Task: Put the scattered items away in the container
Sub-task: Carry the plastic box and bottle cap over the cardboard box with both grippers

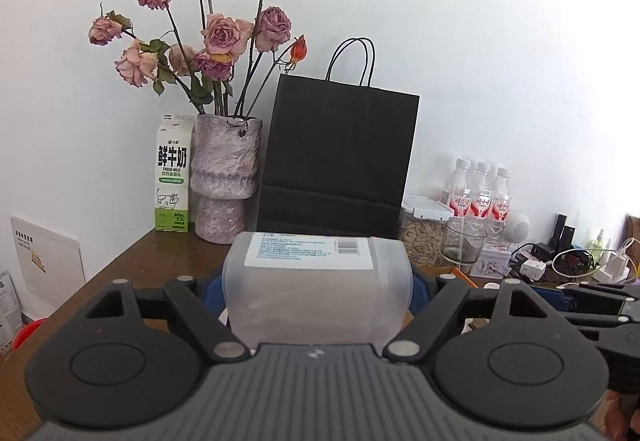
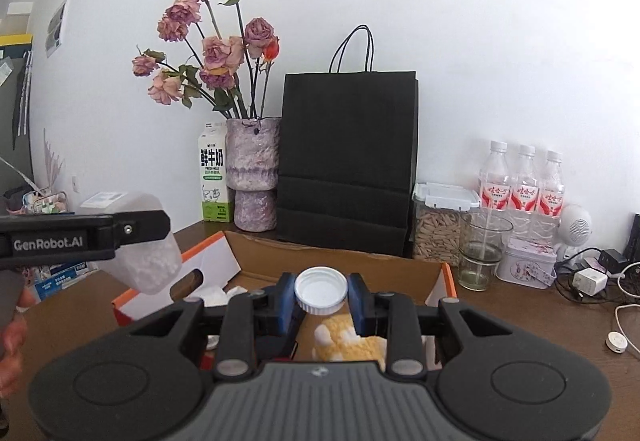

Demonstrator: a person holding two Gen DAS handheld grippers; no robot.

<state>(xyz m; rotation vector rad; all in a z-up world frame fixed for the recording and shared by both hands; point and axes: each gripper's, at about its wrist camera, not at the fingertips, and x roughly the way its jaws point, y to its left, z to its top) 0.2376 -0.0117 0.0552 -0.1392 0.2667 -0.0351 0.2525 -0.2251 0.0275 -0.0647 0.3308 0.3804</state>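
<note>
I face a plain white wall (image 2: 500, 21), evenly lit by soft daylight. Below it runs my dark brown wooden tabletop (image 2: 520, 325). Against the wall stand a mottled purple vase (image 2: 254, 177) of dried pink roses (image 2: 222, 53), a milk carton (image 2: 214, 177) touching the vase's left side, and a black paper bag (image 2: 348, 161) just right of it. Farther right sit a jar (image 2: 438, 225) of seeds, a glass (image 2: 482, 253), three bottles (image 2: 524, 181), a tin (image 2: 526, 265), a small white speaker (image 2: 576, 227) and tangled chargers (image 2: 592, 277).
</note>
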